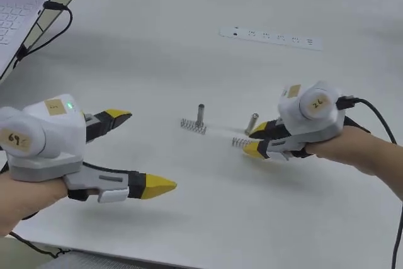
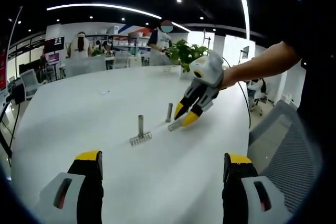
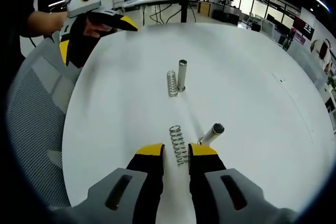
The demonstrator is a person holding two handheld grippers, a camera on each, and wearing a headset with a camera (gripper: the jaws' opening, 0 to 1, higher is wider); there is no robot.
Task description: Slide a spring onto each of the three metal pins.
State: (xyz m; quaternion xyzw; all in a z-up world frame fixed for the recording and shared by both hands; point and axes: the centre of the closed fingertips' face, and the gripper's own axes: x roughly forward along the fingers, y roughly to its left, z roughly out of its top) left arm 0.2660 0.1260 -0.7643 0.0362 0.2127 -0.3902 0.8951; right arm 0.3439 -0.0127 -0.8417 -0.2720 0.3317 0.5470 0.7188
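One spring point(image 3: 177, 139), between right gripper point(image 3: 177, 153) tips

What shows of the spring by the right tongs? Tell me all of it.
The spring is a thin, silvery wire coil, loosely wound. It lies flat on the white table. Its near end reaches into the narrow gap between the yellow tips of the right tongs, which stand slightly apart. Whether they touch it cannot be told. A metal pin stands close beside it.
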